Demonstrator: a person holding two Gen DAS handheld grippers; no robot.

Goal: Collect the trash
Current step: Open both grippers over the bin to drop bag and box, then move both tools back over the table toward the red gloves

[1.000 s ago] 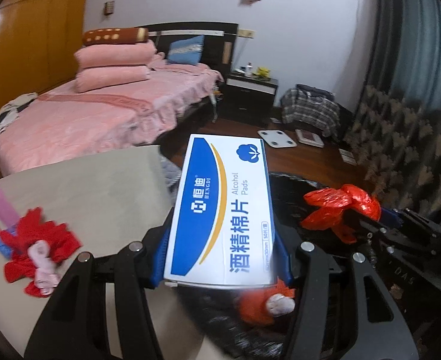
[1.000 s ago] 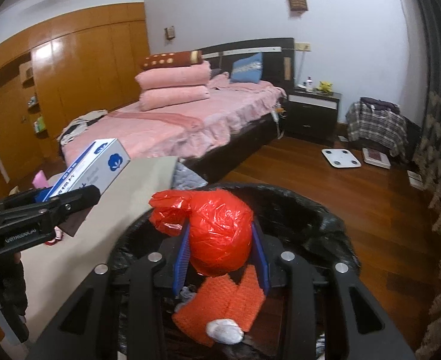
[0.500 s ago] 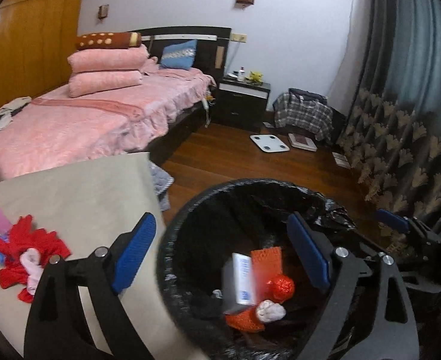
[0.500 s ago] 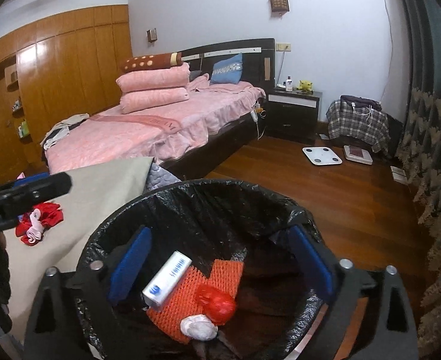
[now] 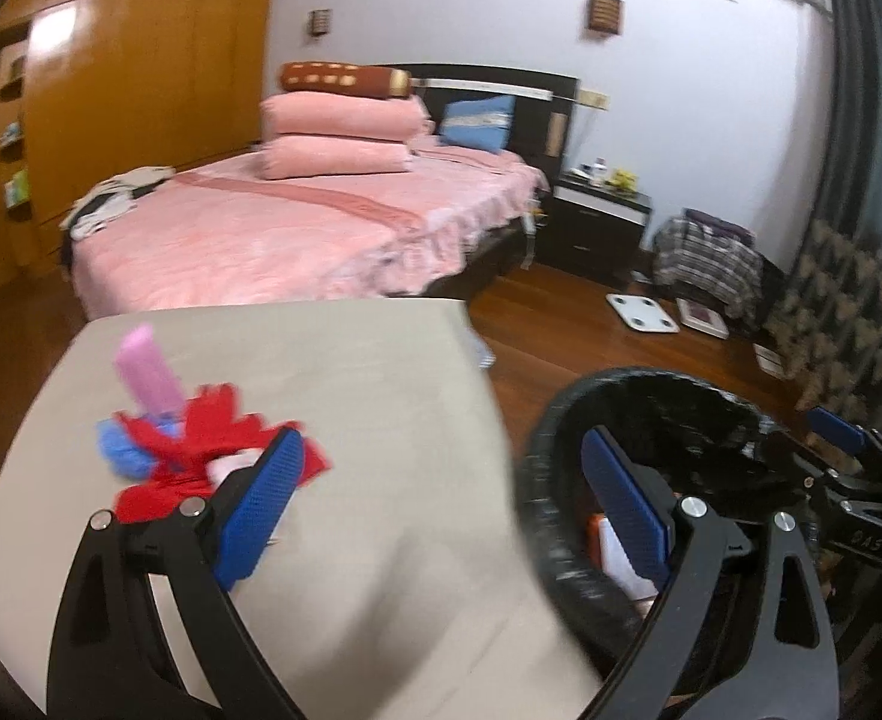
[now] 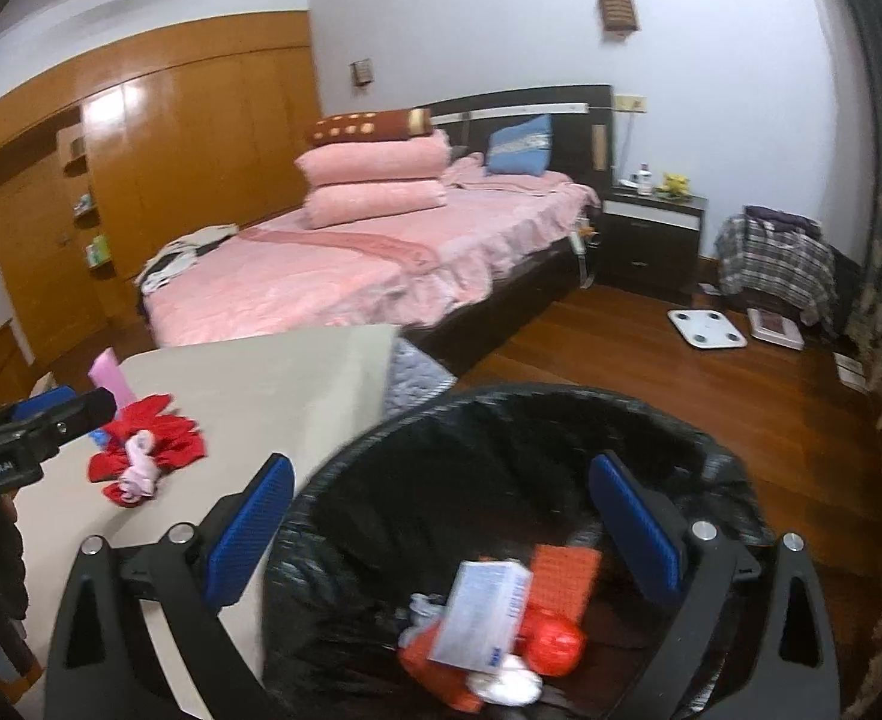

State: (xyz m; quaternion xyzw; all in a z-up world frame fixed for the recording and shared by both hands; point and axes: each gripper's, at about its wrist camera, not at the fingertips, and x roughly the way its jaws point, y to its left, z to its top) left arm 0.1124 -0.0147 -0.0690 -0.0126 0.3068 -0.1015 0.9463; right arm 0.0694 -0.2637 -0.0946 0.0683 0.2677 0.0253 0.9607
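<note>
While both jaws stand wide and empty, treat red scrap pile (image 5: 201,450) on beige table (image 5: 351,420) as light, limp, snag-prone. Take with left gripper (image 5: 441,516) across bunched middle, not loose edges. Keep right gripper (image 6: 441,534), opening, over black-lined bin (image 6: 735,474).

Bin (image 6: 501,450) right of table (image 6: 273,378)

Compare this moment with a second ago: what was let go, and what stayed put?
Both grippers released: the left gripper dropped the alcohol pads box and the right gripper the red bag into the bin; the right's jaws are opening, empty. The left swung toward the table. The red scraps stayed.
</note>
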